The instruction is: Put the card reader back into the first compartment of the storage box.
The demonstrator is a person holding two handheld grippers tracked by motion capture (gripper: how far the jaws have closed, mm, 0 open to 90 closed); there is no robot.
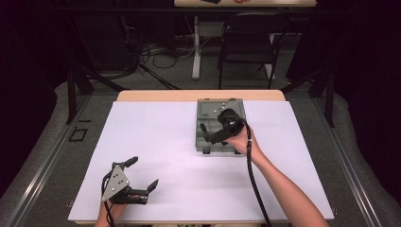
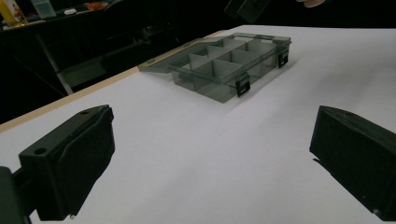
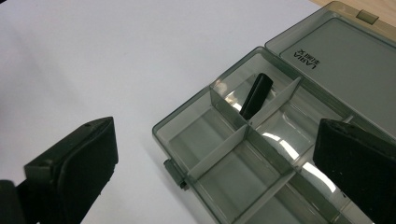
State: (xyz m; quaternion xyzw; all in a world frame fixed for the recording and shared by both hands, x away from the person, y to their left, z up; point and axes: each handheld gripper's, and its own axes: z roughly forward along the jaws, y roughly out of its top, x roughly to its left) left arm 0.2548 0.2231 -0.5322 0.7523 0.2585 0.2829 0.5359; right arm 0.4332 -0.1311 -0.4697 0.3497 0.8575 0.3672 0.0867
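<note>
Dark surroundings frame the high view, with a black folding chair [image 1: 249,40] and tangled cables on the grey floor beyond a white-topped table with a pale wooden far edge [image 1: 156,137]. On that table, right of centre toward the far side, sits a smoky grey translucent plastic compartment box [image 1: 213,126] with its lid folded back flat toward the far edge. The right gripper [image 1: 213,132], held in the person's right hand [image 1: 241,140], hovers over the box, its cable trailing back along the forearm; how far its jaws are spread cannot be told from here. The left gripper [image 1: 142,174], topped by a grey three-cornered plate, rests near the table's near left corner, well apart from the box, jaws spread wide with nothing between them. From the left gripper view, the two black jaws stand far apart over bare white tabletop [image 2: 201,154], and the box [image 2: 224,70] lies ahead with its dividers and two dark front latches visible. From the right gripper view, the jaws are again wide and hold nothing, poised above the box [image 3: 224,158]; a small black oblong piece [image 3: 256,95] leans tilted inside one compartment next to the lid hinge, and the flat lid [image 3: 345,65] bears printed lettering.
</note>
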